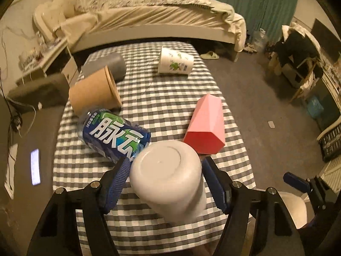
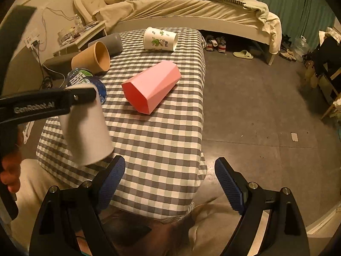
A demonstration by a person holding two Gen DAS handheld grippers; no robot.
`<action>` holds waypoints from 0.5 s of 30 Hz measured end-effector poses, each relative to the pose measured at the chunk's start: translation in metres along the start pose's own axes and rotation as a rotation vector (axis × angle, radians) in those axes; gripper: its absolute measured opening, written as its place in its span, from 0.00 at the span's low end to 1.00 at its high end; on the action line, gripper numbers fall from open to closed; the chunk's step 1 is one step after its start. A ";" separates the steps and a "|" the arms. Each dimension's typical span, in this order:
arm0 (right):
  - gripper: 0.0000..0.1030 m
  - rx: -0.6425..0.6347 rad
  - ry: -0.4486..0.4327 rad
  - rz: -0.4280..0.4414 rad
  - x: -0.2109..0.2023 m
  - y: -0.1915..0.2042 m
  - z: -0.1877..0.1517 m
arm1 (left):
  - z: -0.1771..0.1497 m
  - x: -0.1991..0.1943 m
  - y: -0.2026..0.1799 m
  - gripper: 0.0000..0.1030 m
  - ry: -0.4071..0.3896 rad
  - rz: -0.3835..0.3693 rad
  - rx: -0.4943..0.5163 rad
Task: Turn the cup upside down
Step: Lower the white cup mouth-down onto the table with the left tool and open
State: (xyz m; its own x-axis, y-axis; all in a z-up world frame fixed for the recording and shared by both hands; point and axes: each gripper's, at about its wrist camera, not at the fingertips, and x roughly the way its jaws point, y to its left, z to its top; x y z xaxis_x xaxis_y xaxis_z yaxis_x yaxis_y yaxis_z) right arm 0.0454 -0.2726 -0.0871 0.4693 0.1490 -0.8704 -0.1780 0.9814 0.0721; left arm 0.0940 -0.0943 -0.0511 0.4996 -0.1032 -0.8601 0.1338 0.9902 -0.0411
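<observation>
White cup inverted, not yet set down.
Left gripper fingers clamp it, base up, above the table's near edge; right gripper fingers apart, idle.

We read large white Chinese characters, "脉动", on the blue bottle lying at nine o'clock on the checked table. "GenRobot.AI" stands in pale letters on the left gripper's black arm.

Left hand-held gripper clamped, base-up load; right hand-held gripper spread, idle.
</observation>
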 end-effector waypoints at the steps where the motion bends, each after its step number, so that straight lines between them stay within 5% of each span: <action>1: 0.83 -0.003 -0.002 -0.001 -0.001 0.001 0.000 | -0.004 -0.002 0.000 0.70 -0.011 0.003 0.004; 15: 0.83 -0.005 -0.008 -0.032 -0.009 -0.003 -0.006 | -0.035 -0.013 -0.025 0.70 -0.106 0.051 0.072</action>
State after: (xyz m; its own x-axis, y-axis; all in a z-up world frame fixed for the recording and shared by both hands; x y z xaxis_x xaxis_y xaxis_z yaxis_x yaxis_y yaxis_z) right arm 0.0366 -0.2780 -0.0827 0.4817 0.1183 -0.8683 -0.1670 0.9851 0.0416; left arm 0.0545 -0.1149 -0.0565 0.5941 -0.0664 -0.8017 0.1654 0.9854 0.0409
